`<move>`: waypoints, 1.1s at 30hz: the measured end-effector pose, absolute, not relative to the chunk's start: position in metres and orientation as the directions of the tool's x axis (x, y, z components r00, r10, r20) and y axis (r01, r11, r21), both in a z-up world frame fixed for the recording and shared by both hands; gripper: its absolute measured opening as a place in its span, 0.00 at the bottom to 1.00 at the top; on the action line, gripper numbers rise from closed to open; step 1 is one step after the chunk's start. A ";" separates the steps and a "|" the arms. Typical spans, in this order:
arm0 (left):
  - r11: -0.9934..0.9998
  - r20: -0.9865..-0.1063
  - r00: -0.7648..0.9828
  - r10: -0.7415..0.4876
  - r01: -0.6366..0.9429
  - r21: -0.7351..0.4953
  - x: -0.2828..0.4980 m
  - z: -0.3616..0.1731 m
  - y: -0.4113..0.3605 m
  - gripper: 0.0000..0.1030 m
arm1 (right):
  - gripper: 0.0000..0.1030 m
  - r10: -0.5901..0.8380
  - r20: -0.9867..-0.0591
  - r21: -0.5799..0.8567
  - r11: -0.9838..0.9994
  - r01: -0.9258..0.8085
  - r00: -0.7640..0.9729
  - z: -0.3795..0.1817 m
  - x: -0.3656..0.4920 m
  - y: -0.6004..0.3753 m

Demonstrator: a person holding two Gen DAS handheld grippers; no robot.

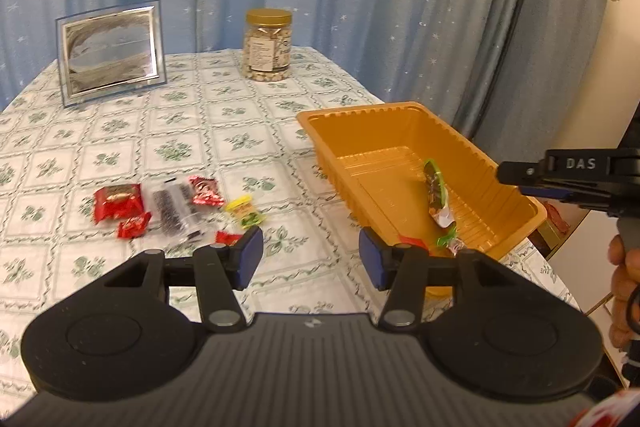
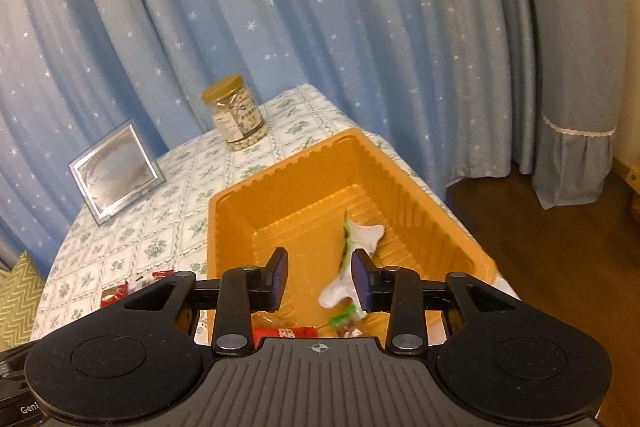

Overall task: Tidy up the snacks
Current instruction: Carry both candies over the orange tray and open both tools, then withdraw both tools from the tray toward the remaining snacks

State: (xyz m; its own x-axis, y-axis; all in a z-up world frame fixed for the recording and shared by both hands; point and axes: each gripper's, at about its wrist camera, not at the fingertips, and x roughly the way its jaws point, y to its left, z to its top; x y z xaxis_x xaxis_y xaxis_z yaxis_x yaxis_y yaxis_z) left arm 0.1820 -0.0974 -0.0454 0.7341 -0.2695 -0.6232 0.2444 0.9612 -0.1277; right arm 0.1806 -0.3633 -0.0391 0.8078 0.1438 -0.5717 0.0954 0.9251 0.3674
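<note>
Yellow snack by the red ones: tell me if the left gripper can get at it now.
Probably yes. The left gripper is open and empty, and the yellow snack lies uncovered on the table just ahead of its left finger, beside the red snacks, with nothing between.

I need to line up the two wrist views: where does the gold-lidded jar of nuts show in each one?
Left wrist: the jar stands at upper centre, at the table's far edge, right of the picture frame.
Right wrist: the jar sits upper left of centre, tilted by the lens, beyond the orange tray's far corner.
Shared landmark: the picture frame, left of the jar in both.
</note>
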 end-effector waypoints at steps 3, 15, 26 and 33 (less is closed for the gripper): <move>0.965 -0.625 0.736 -0.260 0.222 -0.140 0.170 -0.042 -0.089 0.52 | 0.38 0.127 -0.575 0.348 0.932 0.101 0.808 -0.032 0.167 -0.358; 0.982 -0.626 0.756 -0.191 0.146 -0.124 0.117 -0.022 -0.050 0.67 | 0.57 0.158 -0.582 0.319 0.947 0.045 0.797 -0.014 0.111 -0.311; 0.986 -0.611 0.774 -0.164 0.111 -0.123 0.085 -0.007 -0.025 0.78 | 0.66 0.178 -0.595 0.292 0.956 0.004 0.784 -0.006 0.083 -0.279; 0.988 -0.608 0.780 -0.148 0.092 -0.123 0.075 -0.005 -0.013 0.81 | 0.67 0.188 -0.596 0.290 0.957 -0.009 0.781 -0.004 0.075 -0.270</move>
